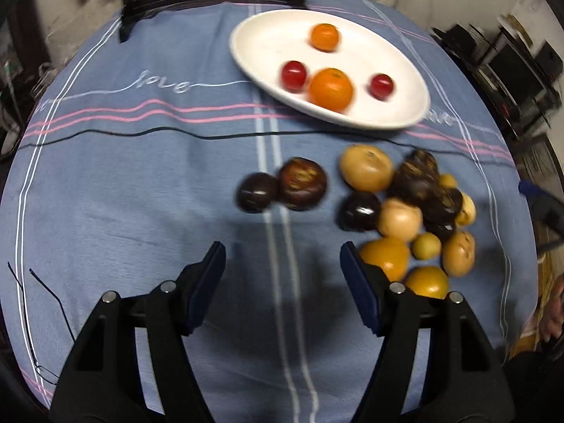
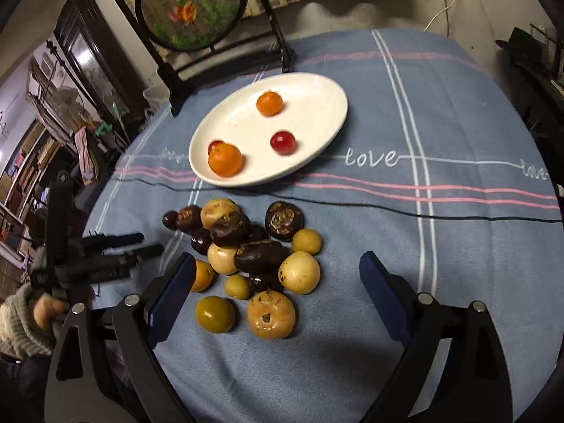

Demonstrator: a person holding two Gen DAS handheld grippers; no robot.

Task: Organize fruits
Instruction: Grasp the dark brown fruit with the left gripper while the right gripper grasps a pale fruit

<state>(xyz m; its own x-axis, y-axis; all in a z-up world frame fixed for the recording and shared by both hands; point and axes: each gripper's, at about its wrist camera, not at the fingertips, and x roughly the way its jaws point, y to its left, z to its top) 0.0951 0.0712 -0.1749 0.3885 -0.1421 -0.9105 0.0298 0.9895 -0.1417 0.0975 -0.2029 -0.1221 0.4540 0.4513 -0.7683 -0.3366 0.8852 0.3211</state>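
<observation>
Your left gripper (image 1: 282, 264) open and empty at lower frame, your right gripper (image 2: 278, 275) open over the fruit pile (image 2: 246, 257), plate (image 2: 317, 105) above centre holding four fruits

My left gripper (image 1: 283, 271) is a black plastic frame of two angular arms with triangular cut-outs, each arm tipped by a dark navy pad with a ribbed inner face. Four round silver pins (image 1: 109, 296) mark its pivots, two on each side. My right gripper (image 2: 277, 283) is built the same: black arms, navy pads, silver pins (image 2: 131, 299) at the joints. Seen from the right wrist, the left gripper's black body shows ridged, toothed edges, and the hand (image 2: 47, 308) on it wears a thick cream ribbed knit sleeve (image 2: 16, 331).
</observation>
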